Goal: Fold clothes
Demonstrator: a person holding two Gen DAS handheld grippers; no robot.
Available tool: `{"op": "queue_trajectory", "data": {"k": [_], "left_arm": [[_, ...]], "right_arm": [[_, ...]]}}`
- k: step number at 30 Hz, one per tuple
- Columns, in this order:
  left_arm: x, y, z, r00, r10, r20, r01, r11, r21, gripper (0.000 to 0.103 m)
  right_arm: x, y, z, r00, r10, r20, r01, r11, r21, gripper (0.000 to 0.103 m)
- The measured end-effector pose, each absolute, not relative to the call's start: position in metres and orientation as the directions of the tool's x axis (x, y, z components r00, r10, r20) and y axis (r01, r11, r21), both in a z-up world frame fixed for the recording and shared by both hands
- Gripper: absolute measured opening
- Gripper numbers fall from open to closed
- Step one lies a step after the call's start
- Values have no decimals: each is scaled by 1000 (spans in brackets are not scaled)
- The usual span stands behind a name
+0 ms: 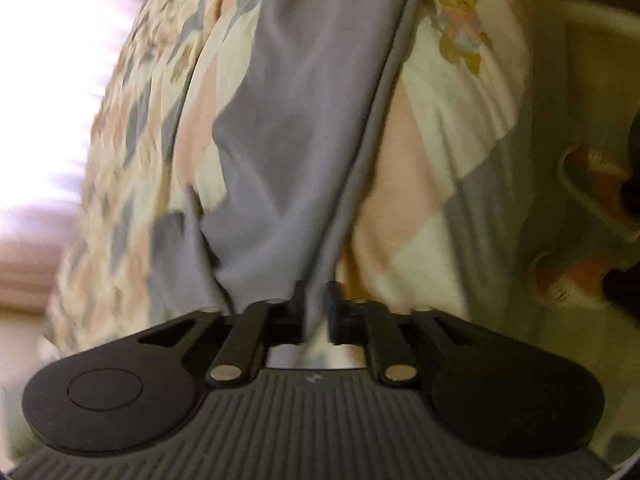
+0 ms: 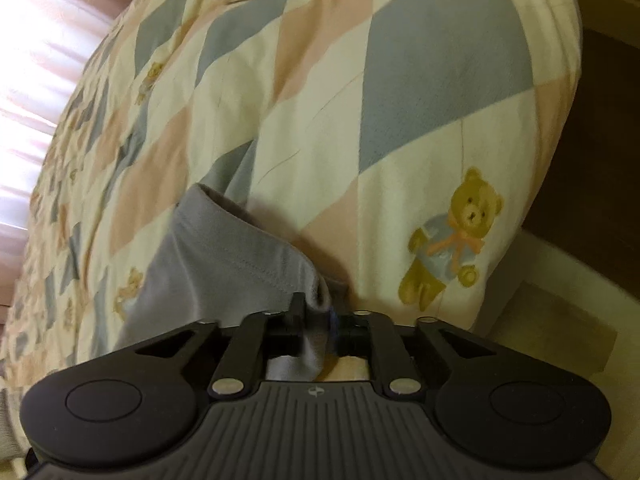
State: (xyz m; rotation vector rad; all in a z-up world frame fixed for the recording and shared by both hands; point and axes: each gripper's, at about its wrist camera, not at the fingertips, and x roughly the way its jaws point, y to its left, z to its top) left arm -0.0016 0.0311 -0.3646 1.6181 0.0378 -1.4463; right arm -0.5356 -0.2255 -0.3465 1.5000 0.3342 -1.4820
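Left black two-finger tongs (image 1: pixel 314 306): jaws drawn in close, clamped on a fold of thin grey fabric garment (image 1: pixel 280 152), cloth running up and away from the tips. Narrow gap between the pads, filled by the cloth. Linkage arms angled inward, ribbed dark grey body at bottom of view. Left view motion-blurred.

Right black two-finger tongs (image 2: pixel 316 308): same pose, jaws nearly together, pinching a stitched hem edge of the grey garment (image 2: pixel 224 256), with a tail of cloth hanging down between the fingers toward the body. Linkage arms angled inward. No hand or forearm visible in either view.
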Motion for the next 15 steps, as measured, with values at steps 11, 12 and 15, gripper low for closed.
{"op": "queue_trajectory", "data": {"k": [11, 12, 15], "left_arm": [[56, -107, -314, 378, -537, -754, 846, -130, 517, 38], [61, -128, -322, 380, -527, -760, 856, -110, 505, 38], [73, -174, -348, 401, -487, -776, 864, -81, 497, 38]], "right_arm": [[-440, -215, -297, 85, -513, -854, 926, -276, 258, 66], [-424, -218, -299, 108, -511, -853, 929, -253, 269, 67], [-384, -226, -308, 185, -491, -851, 926, -203, 318, 67]]}}
